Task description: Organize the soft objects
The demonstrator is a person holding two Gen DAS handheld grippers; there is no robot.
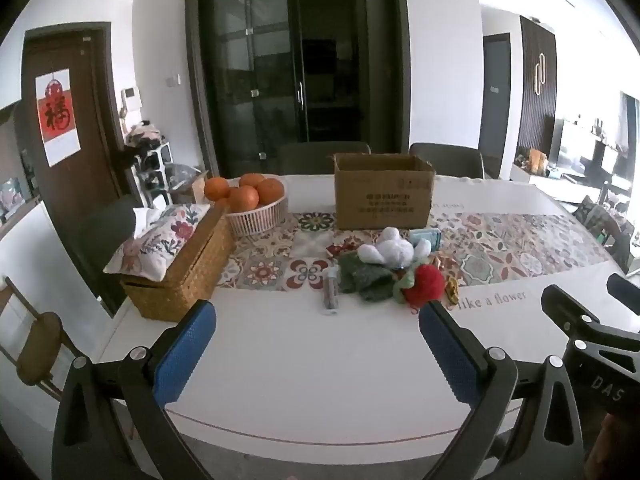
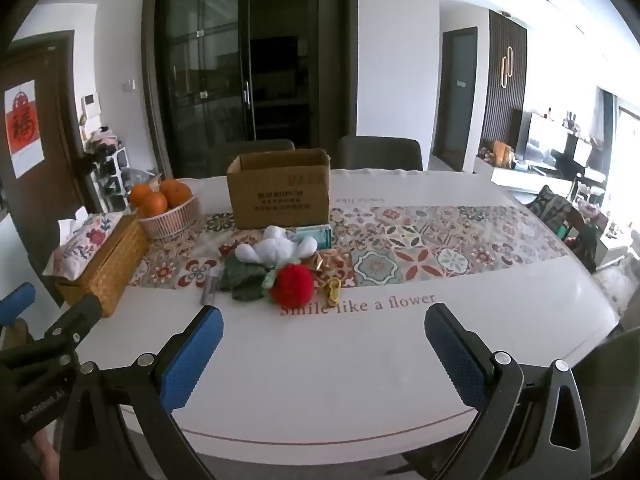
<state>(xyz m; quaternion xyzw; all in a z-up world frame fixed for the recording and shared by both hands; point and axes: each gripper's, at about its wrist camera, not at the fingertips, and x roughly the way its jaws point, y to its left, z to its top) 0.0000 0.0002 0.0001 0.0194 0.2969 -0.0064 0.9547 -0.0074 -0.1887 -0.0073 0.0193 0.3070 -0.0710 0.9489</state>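
Note:
A pile of soft things lies mid-table: a white plush toy (image 1: 390, 249) (image 2: 276, 248), a dark green knitted cloth (image 1: 362, 278) (image 2: 242, 278) and a red pompom strawberry (image 1: 424, 285) (image 2: 291, 285). Behind them stands an open cardboard box (image 1: 382, 196) (image 2: 280, 192). My left gripper (image 1: 316, 344) hovers open over the near table edge, well short of the pile, nothing between its blue pads. My right gripper (image 2: 324, 346) is likewise open and empty, also short of the pile; its frame shows at the right edge of the left wrist view.
A wicker tissue box (image 1: 180, 268) (image 2: 104, 264) with a floral cover and a white basket of oranges (image 1: 256, 204) (image 2: 168, 204) sit at left. A small clear tube (image 1: 331, 292) (image 2: 210, 284), a teal packet (image 1: 424, 238) (image 2: 316, 236) and gold wrappers (image 2: 332, 288) lie by the pile. Chairs stand behind the table (image 1: 300, 360).

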